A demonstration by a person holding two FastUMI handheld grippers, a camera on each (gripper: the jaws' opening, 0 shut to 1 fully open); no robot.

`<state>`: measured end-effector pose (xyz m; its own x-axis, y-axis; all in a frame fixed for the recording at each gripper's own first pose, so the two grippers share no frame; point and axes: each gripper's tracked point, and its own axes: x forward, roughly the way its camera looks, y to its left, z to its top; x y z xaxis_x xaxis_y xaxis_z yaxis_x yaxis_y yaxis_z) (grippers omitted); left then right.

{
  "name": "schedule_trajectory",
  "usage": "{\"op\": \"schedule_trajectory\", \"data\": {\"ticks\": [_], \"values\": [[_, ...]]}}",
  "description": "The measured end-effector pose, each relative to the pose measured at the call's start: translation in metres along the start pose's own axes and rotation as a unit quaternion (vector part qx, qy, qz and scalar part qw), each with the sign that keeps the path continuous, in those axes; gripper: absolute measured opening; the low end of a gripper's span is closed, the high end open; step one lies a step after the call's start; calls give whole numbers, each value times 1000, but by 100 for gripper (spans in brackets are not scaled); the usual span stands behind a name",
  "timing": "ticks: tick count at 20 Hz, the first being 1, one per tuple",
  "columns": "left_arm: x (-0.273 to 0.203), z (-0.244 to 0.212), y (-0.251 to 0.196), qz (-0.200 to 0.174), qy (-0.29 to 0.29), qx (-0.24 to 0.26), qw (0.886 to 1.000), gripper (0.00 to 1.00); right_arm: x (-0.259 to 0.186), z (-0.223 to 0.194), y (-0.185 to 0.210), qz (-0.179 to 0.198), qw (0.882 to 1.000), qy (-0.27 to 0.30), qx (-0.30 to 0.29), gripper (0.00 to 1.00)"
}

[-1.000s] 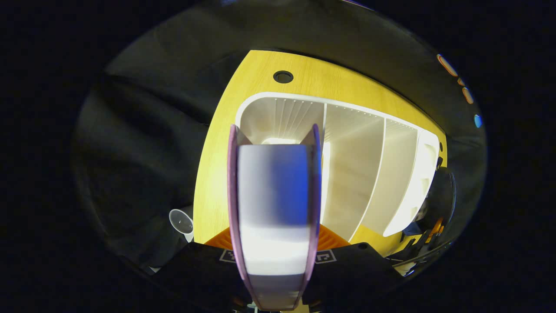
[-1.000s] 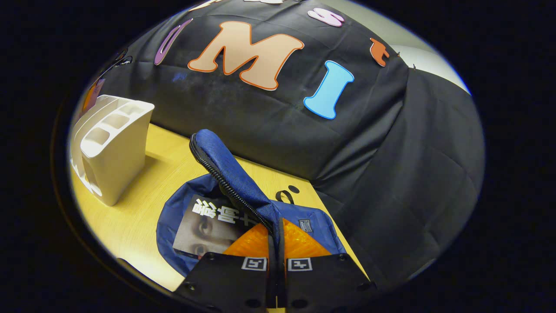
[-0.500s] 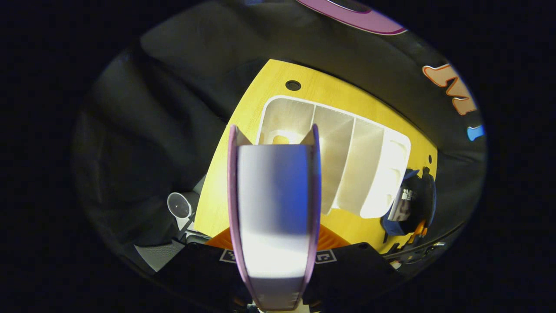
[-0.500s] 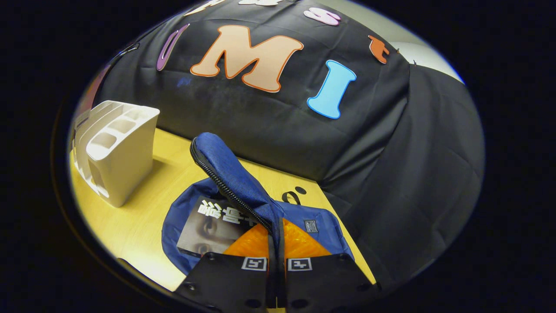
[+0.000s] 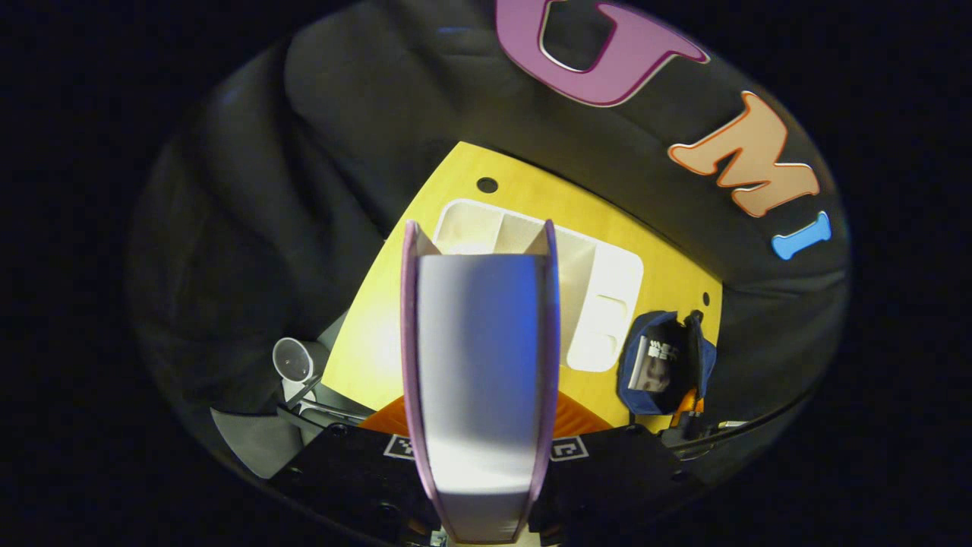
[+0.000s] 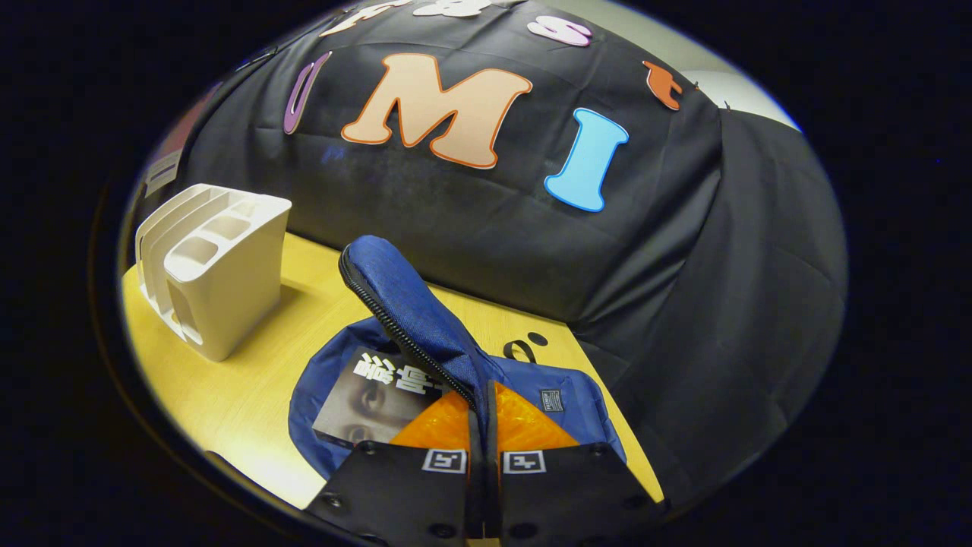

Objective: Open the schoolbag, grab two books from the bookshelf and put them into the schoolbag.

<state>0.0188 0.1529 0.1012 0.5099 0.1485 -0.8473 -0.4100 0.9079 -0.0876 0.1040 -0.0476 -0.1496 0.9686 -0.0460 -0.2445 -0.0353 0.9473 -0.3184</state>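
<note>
A book (image 5: 481, 357) with a purple cover stands between the fingers of my left gripper (image 5: 481, 425), page edges toward the camera; the gripper is shut on it, high above the white bookshelf (image 5: 600, 304). The bookshelf (image 6: 216, 266) stands on the yellow table (image 6: 228, 387). The blue schoolbag (image 6: 562, 395) lies open to the shelf's right, also visible as the schoolbag (image 5: 634, 380) far below the left gripper. My right gripper (image 6: 484, 410) is shut on the bag's zippered flap (image 6: 402, 304) and holds it up. A book with a face on its cover (image 6: 372, 391) lies inside the bag.
A clear plastic cup (image 5: 292, 358) sits off the table's left edge. The table (image 5: 380, 334) has a round cable hole (image 5: 487, 184) behind the shelf. Another hole (image 6: 536, 338) lies behind the bag. Black cloth walls close in the table's back and right.
My left gripper has risen with the purple book, so the bookshelf looks smaller and farther below, and the schoolbag has come into its view. The right gripper still holds the flap, barely shifted.
</note>
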Motion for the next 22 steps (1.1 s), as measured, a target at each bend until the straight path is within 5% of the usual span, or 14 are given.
{"op": "schedule_trajectory", "data": {"ticks": [11, 22], "values": [[22, -37, -166, -199, -9, 31, 979, 41, -3, -3, -7, 32, 999, -3, 16, 2], [145, -95, -304, -331, -7, 21, 943, 40, -1, 1, -11, 52, 998, -4, 41, 4]]}}
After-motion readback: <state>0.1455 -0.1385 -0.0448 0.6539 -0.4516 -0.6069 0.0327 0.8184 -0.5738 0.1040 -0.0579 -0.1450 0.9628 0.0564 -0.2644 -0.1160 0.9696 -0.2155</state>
